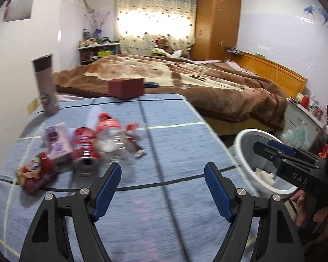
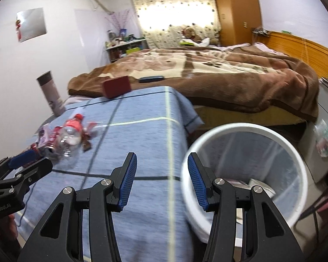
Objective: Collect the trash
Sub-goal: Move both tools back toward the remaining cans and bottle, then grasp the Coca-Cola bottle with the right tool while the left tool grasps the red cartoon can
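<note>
1. On the blue cloth of the table (image 1: 142, 218), left of centre, the trash sits in one tight pile: red can (image 1: 84, 150) on its side with its open mouth toward me, clear bottle (image 1: 111, 139) with red label touching it, purple carton (image 1: 58, 144), red cartoon packet (image 1: 36, 174), small wrapper (image 1: 140, 152).
2. Left gripper (image 1: 163, 187): jaws wide, nothing between them, just short of the can. Right gripper (image 2: 161, 181): jaws wide, empty, at the rim of the white bin (image 2: 290, 144).
3. Risk: can and bottle are round and lie loose. I judge a finger nudge rolls them, maybe into the wrapper or toward the table edge.
4. Risk: pieces touch, so closing on one may drag a neighbour along or pinch two.
5. Risk: the bin stands beside the table, below its top; a release short of the rim drops the piece on the floor.
6. The bottle looks thin and crushable and may slip. The bin already holds some paper.
</note>
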`<state>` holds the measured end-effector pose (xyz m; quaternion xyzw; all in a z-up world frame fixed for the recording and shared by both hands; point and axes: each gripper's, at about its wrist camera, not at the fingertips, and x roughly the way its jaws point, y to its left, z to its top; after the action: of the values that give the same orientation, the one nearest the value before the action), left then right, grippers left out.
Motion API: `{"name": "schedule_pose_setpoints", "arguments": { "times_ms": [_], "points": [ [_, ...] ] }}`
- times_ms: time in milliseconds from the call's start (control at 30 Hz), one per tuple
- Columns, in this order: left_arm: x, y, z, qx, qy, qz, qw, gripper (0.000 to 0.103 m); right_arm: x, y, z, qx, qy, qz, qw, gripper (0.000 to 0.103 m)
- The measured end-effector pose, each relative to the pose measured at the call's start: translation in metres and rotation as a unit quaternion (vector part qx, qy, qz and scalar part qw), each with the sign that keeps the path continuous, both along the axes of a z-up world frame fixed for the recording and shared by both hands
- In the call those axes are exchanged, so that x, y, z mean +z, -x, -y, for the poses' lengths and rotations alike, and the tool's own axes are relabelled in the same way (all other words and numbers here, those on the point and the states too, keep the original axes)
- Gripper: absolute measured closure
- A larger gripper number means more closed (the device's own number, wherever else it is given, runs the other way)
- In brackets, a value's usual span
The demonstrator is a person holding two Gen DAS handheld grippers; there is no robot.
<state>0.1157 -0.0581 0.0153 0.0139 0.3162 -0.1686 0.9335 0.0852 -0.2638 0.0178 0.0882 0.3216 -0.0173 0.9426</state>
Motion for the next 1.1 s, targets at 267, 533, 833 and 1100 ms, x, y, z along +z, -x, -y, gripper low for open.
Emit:
{"name": "schedule_pose_setpoints", "arguments": {
  "times_ms": [267,533,833,1100],
  "points": [
    [0.002,-0.009,-0.064,0.056,0.001,0.000,0.9984,0.023,0.007,-0.020,-0.047,0.061,0.004,0.007,0.998,0.053],
    [-0.002,-0.021,-0.113,0.101,-0.012,-0.005,0.9948,0.023,0.009,-0.042,-0.084,0.108,0.004,0.000,0.994,0.053],
    [-0.014,-0.044,-0.160,0.131,-0.016,-0.029,0.9908,0.023,0.002,-0.070,-0.121,0.148,0.008,-0.024,0.989,0.053],
    [-0.026,-0.062,-0.176,0.129,-0.037,-0.051,0.9896,0.022,-0.006,-0.092,-0.141,0.164,0.009,-0.052,0.985,0.053]
  ]
}}
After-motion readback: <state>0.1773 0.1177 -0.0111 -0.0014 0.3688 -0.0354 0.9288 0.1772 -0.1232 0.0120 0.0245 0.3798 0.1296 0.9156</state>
